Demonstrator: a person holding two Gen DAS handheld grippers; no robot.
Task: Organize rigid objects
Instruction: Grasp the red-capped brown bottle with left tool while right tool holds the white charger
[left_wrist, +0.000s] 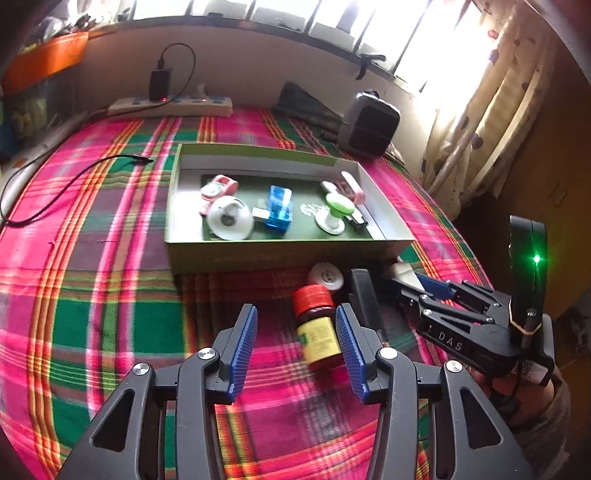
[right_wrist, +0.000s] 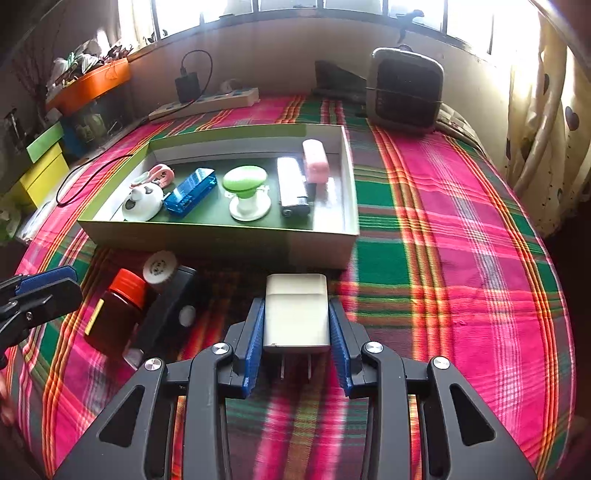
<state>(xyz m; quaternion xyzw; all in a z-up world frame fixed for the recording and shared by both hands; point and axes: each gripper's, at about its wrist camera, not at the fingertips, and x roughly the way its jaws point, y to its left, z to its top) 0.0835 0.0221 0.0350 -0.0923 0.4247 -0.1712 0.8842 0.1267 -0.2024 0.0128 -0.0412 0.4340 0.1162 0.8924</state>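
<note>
A: Right gripper (right_wrist: 296, 330)?
B: Jaws clamp the white charger (right_wrist: 296, 310), just before the green box (right_wrist: 221, 236).
A: Left gripper (left_wrist: 296, 349)?
B: Jaws wide, unclamped; the red-capped bottle (left_wrist: 317, 325) lies between, before that box.

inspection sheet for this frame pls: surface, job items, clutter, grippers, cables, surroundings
Surface: plaid cloth, wrinkled.
Job's things: white charger; brown bottle, black block and white disc outside the green tray; several small items inside it.
Clutter: grey speaker.
Grippers: right gripper shut on the charger; left gripper open around the bottle.
Cables: black lead; power strip.
Surroundings: window, curtain.
</note>
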